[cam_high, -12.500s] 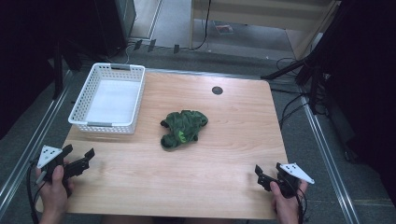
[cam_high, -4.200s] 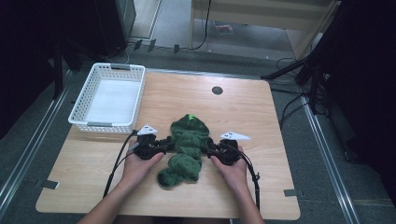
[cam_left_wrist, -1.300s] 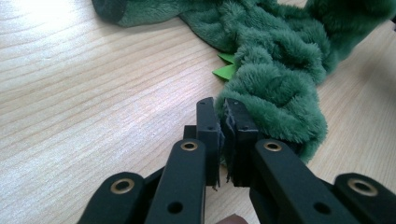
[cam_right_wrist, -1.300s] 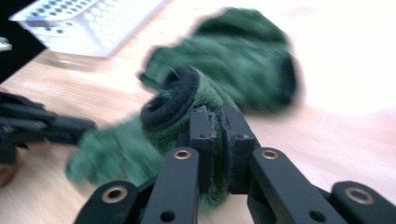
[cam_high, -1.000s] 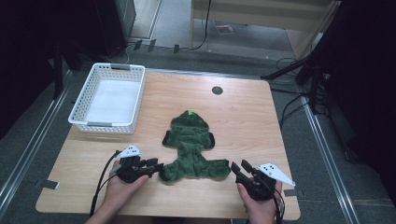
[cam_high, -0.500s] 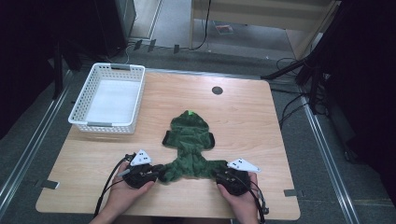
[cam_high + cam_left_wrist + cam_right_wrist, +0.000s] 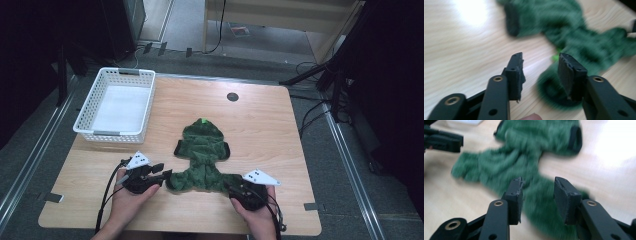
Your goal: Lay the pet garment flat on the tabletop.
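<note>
A small green garment [image 7: 202, 159] of thick, fuzzy fleece lies spread flat on the pale wood-grain table [image 7: 270, 135], near its front edge. It has a rounded hood at the far end with a bright green tab, two short sleeves with dark cuffs at mid-length, and two legs that splay out left and right towards the person.

The left tongs [image 7: 162, 175] lie low at the tip of the garment's left leg. In the left gripper view these tongs [image 7: 540, 72] stand parted, having just been opening; their flat black pads [image 7: 515, 75], square-cut and slightly frayed at the edge, press on nothing. The dark round cuff of the leg [image 7: 554, 92] lies on the table beneath and beyond the gap, blurred.

The right tongs [image 7: 235, 189] sit at the end of the right leg. In the right gripper view the tongs [image 7: 537, 195] are also apart, having just been opening, with the fuzzy green cloth [image 7: 524, 170] lying below the gap and not pinched.

A white plastic basket [image 7: 90, 131] with lattice walls and a smooth floor stands at the table's far left, well apart from the garment. A small dark round disc [image 7: 232, 96] is set into the tabletop beyond the hood.
</note>
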{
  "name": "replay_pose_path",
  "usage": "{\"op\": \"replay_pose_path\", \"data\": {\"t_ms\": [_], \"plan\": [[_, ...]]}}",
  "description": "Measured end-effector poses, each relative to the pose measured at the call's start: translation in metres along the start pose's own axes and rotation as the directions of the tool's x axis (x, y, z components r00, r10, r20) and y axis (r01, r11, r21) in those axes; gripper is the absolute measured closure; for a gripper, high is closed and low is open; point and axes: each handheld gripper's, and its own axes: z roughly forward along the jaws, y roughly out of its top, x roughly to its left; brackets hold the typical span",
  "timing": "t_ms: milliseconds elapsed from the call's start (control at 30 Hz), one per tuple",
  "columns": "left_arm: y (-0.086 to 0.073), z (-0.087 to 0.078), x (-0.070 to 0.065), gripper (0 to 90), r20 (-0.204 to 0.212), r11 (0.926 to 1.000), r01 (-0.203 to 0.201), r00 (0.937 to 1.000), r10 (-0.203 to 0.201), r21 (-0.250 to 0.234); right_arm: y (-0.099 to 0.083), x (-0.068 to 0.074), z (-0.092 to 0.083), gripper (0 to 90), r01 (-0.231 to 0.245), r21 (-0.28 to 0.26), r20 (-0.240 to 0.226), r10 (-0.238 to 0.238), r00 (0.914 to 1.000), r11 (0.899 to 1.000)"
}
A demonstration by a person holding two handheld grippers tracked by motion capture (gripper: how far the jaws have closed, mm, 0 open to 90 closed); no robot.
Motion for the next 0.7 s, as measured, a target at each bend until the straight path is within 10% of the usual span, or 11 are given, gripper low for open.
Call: {"op": "replay_pose_path", "data": {"t_ms": [167,333,500,700], "plan": [[0.021,0.030,-0.025,48.9,0.022,0.9994,0.010,0.9997,-0.010,0.034,0.020,0.004,0.035,56.7,0.017,0.047,0.028,-0.018,0.9994,0.999],[0.023,0.061,-0.035,52.3,-0.064,0.9920,-0.037,0.9970,0.045,0.120,0.020,0.012,0.074,64.6,0.034,0.150,0.049,-0.042,0.9979,0.988],[0.022,0.057,-0.027,86.2,-0.085,0.9916,-0.066,0.9935,0.076,0.111,0.019,0.016,0.070,85.5,0.104,0.133,0.127,-0.121,0.9845,0.986],[0.017,0.053,-0.016,89.9,-0.098,0.9920,-0.060,0.9926,0.071,0.111,0.017,0.008,0.055,86.9,0.121,0.136,0.195,-0.146,0.9699,0.983]]}}
